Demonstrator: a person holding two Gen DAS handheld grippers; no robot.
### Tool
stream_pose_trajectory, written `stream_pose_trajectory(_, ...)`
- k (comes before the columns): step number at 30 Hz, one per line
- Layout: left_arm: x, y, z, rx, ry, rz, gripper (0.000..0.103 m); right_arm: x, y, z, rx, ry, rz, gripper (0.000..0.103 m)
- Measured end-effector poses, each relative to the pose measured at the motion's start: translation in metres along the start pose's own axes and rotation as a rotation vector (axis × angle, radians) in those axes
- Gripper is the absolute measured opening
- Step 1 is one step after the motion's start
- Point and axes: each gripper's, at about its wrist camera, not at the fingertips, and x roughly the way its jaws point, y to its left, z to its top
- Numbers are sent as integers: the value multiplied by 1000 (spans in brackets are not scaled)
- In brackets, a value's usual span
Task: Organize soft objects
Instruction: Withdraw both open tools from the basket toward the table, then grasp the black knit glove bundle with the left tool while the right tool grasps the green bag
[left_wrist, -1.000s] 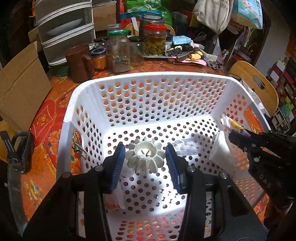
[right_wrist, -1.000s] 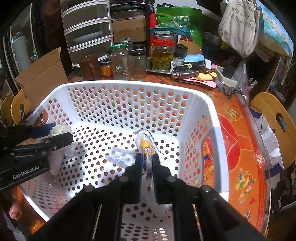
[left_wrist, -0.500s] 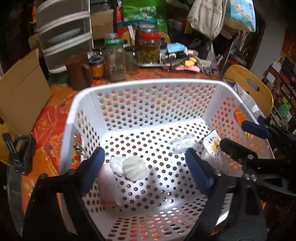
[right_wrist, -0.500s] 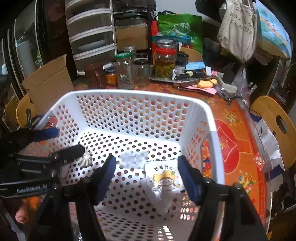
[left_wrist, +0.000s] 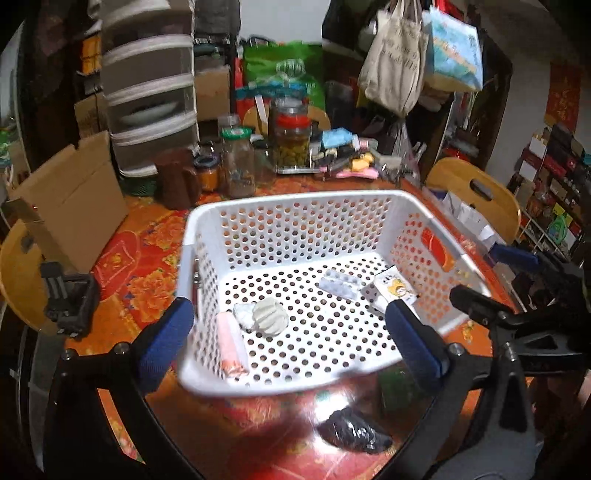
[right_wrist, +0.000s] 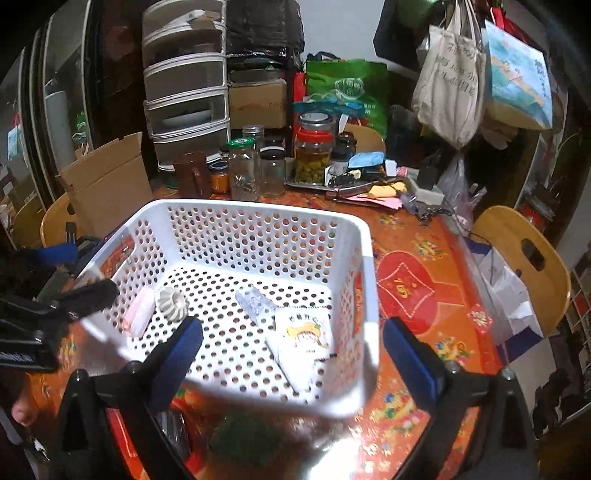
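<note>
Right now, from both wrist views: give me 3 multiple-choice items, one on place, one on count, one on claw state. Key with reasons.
1. Where does the white ridged toy lie?
A. on the tablecloth
B. on the basket floor
C. in the left claw

2. How many wooden chairs show in the left wrist view at the table's right side?
A. one
B. three
C. none

3. How do the two claws stand?
A. both shut on items
B. left shut, right open
C. both open, holding nothing

Key:
1 B, it sits inside the white basket beside a pink pack.
2 A, a single chair stands there.
3 C, the left claw and right claw have their blue pads wide apart with nothing between them.
</note>
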Motion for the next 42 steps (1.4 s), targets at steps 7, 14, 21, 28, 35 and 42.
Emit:
stream_pose_trajectory(7,-64,3,-49,-2,-64,13,103,-42,2,-42,2,-60,2,102)
stream_pose_trajectory(14,-65,-11,-114,9,-28,-7,103,-56,1,-104,36,-62,7,103)
stream_pose_trajectory(21,-10,-31,-157,-4,95,-62,103,-43,-6,-160,101,-14,21,103)
stream_pose_trajectory(28,22,-53,-168,28,139,-60,103,-37,-17,-185,144,5,13,103)
stream_pose_trajectory(35,39,-62,-167,30,147,-58,69,-31,-20,-185,151,15,19,103)
stream_pose_trajectory(42,42,-66,-168,55,141,-71,56,-22,-12,-182,146,27,34,103)
